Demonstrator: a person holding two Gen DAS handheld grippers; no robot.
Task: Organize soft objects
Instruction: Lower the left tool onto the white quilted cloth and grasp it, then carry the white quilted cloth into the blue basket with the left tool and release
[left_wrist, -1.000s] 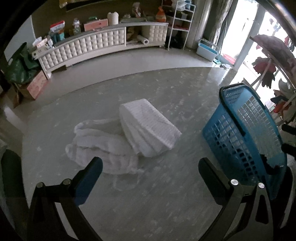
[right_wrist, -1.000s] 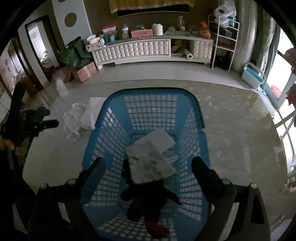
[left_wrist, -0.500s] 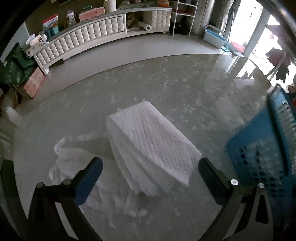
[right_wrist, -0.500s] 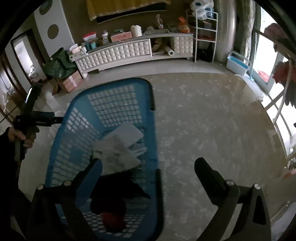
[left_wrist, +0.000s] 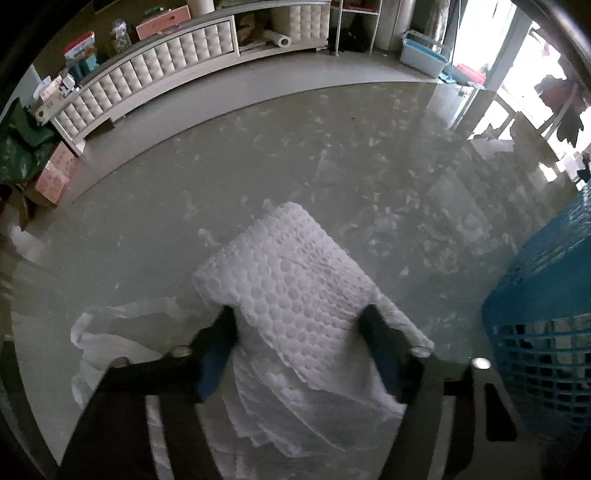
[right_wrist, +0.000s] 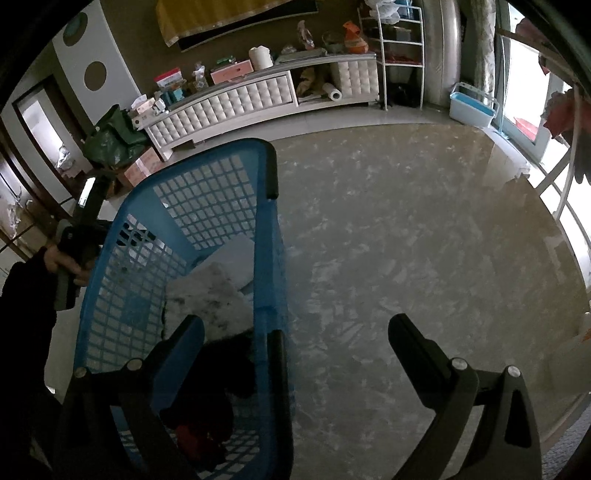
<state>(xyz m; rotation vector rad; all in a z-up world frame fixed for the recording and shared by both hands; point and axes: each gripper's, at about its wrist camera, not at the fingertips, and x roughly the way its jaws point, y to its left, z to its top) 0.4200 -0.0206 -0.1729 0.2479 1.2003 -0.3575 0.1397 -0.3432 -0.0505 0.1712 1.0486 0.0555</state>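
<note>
Towel, white, folded, dimpled weave: on the floor, between the fingers of the left claw, whose jaws have just been closing and now press both its sides. Basket, blue: beneath the left finger of the right claw, jaws wide apart, nothing held.

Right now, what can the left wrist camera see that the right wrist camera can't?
Only the left wrist view shows the folded white blanket and the crumpled white cloth beside it on the floor; the left gripper has just been closing its jaws, and they now press the blanket's sides. Only the right wrist view shows the open right gripper and the things inside the blue basket. Both show the basket and the white cabinet.
</note>
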